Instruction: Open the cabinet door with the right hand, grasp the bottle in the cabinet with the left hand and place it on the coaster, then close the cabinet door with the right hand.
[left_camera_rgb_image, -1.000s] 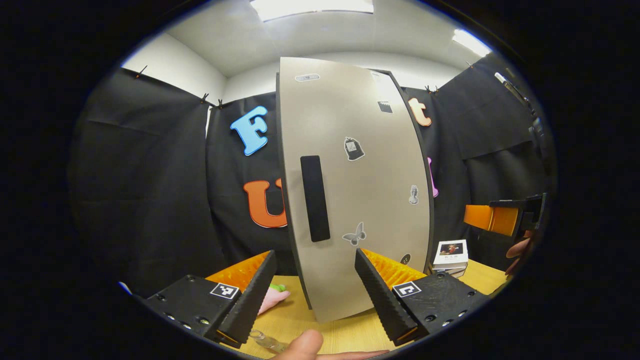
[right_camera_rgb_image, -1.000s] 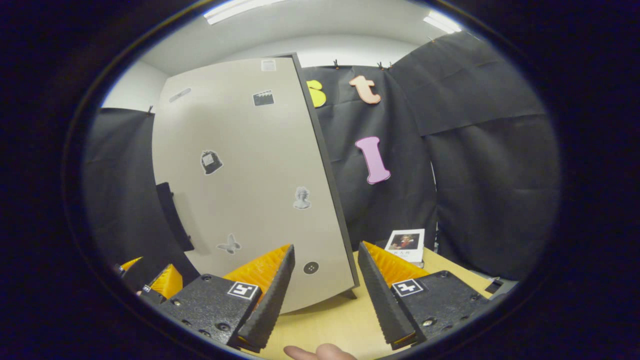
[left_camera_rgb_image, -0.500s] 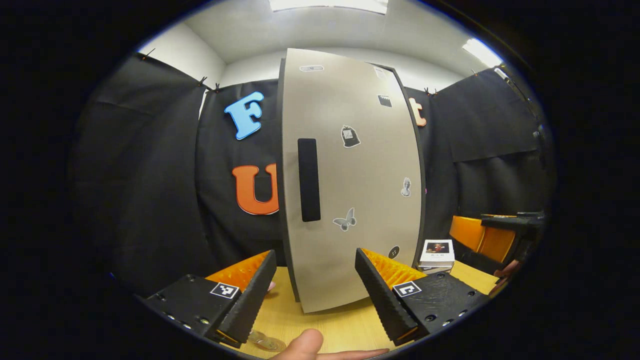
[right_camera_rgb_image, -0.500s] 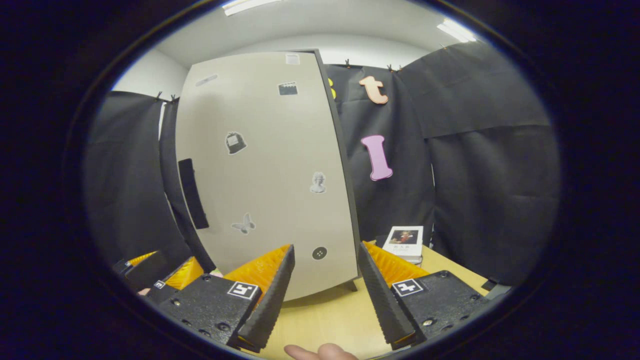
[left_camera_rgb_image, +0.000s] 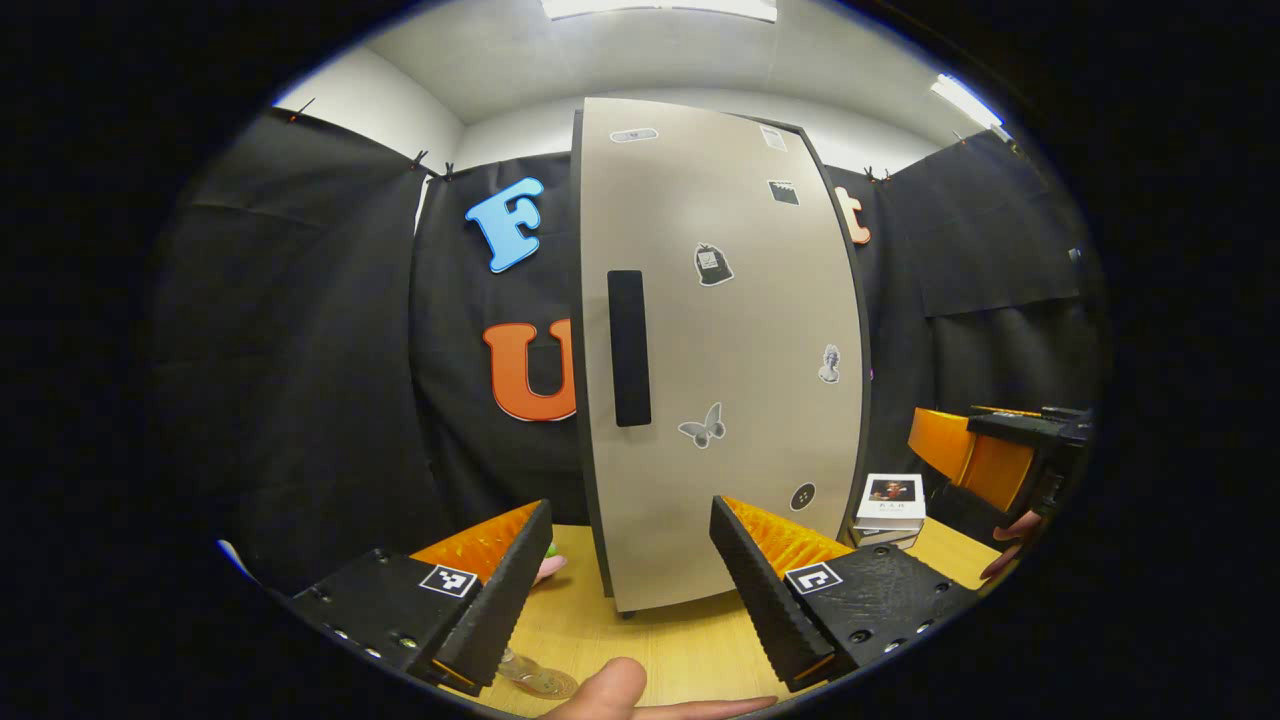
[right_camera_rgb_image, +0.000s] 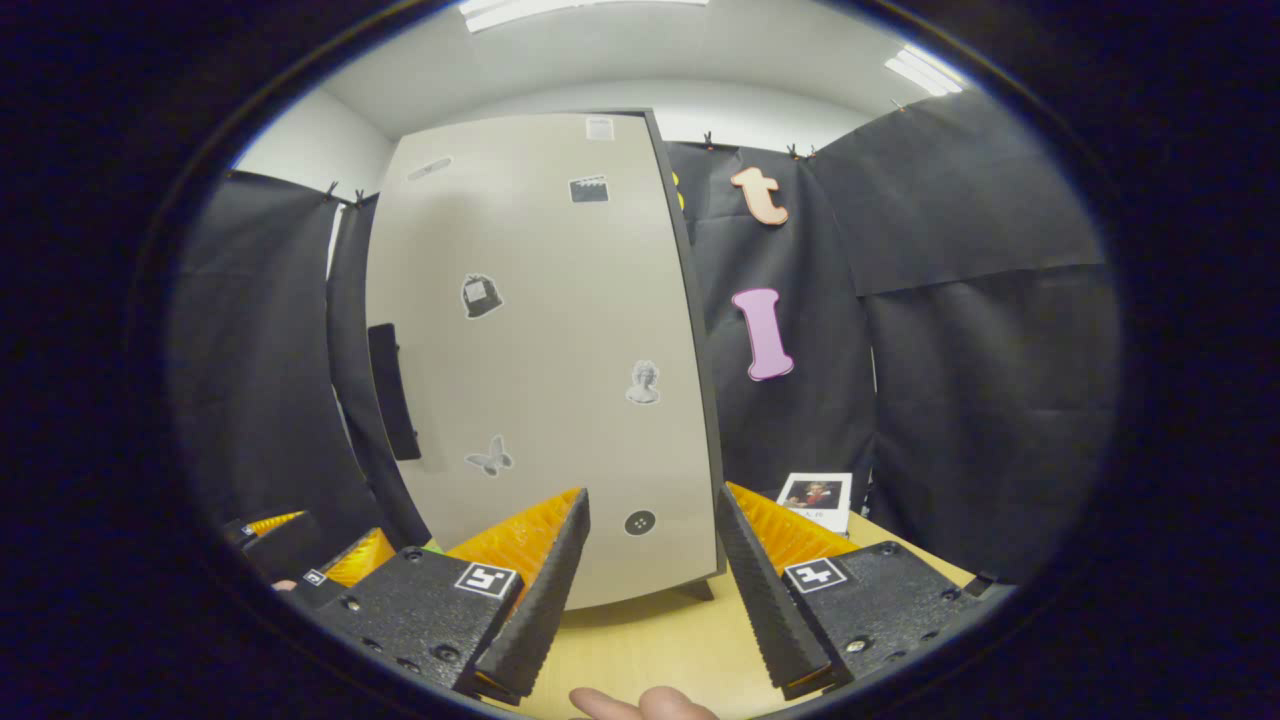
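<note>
The tall beige cabinet with a dark frame (left_camera_rgb_image: 720, 350) stood upright on the light wooden counter (left_camera_rgb_image: 670, 650), its door shut flat against the frame. A long black bar handle (left_camera_rgb_image: 629, 348) ran vertically near the door's left edge, and small grey stickers, among them a butterfly (left_camera_rgb_image: 703, 427), were scattered over the door face.

In the left gripper view, the left gripper (left_camera_rgb_image: 630, 575) was held in front of the cabinet with its fingers apart and nothing between them. A fingertip of the holding hand (left_camera_rgb_image: 605, 690) showed at the bottom edge. Beside the left finger, a clear glass-like item (left_camera_rgb_image: 535, 678) lay on the counter, too cut off to identify, and a bit of pink and green (left_camera_rgb_image: 548, 563) showed farther back. To the right of the cabinet lay a small stack of white books (left_camera_rgb_image: 888, 505). The right gripper (left_camera_rgb_image: 1000, 455) appeared at the far right of this view, held by a hand.

In the right gripper view, the right gripper (right_camera_rgb_image: 652, 580) was also spread wide and empty, facing the lower right part of the cabinet door (right_camera_rgb_image: 550, 370) without touching it. The bottle could not be seen behind the shut door.
</note>
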